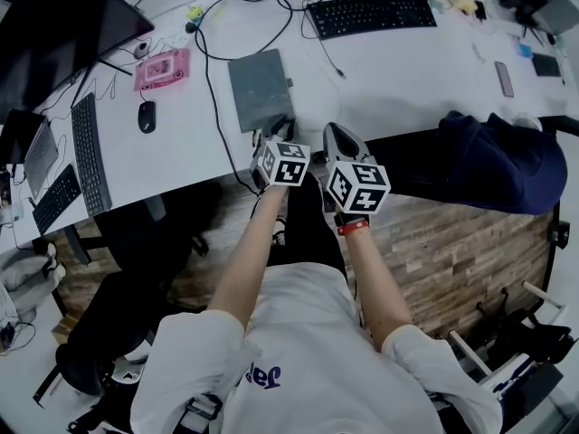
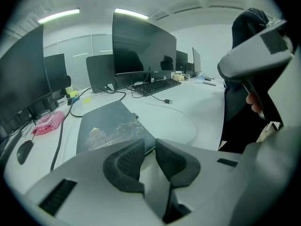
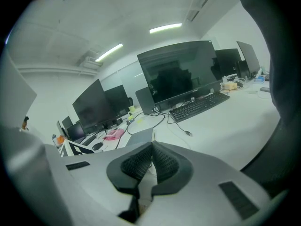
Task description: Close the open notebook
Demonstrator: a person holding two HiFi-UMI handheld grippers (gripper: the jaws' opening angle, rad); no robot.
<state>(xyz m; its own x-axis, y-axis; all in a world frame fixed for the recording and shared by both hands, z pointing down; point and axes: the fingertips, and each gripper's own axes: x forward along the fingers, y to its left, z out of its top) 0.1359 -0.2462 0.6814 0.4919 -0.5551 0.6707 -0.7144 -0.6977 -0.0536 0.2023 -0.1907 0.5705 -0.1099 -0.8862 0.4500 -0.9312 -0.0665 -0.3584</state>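
The notebook (image 1: 261, 89) lies closed and flat on the white desk (image 1: 389, 80), its grey cover up; a pale building drawing shows on the cover in the left gripper view (image 2: 106, 128). My left gripper (image 1: 279, 132) hovers at the notebook's near edge, jaws a little apart with nothing between them (image 2: 149, 142). My right gripper (image 1: 336, 136) is just right of it, over the desk's front edge, its pads meeting at the tips on nothing (image 3: 152, 146). The right gripper view shows the notebook (image 3: 140, 136) just beyond the jaws.
A black keyboard (image 1: 371, 14) and monitors stand at the back. A black cable (image 1: 213, 89) runs along the notebook's left side, near a mouse (image 1: 147, 116) and a pink item (image 1: 163, 69). A dark garment (image 1: 493, 161) lies at the right; a phone (image 1: 504, 78) lies beyond it.
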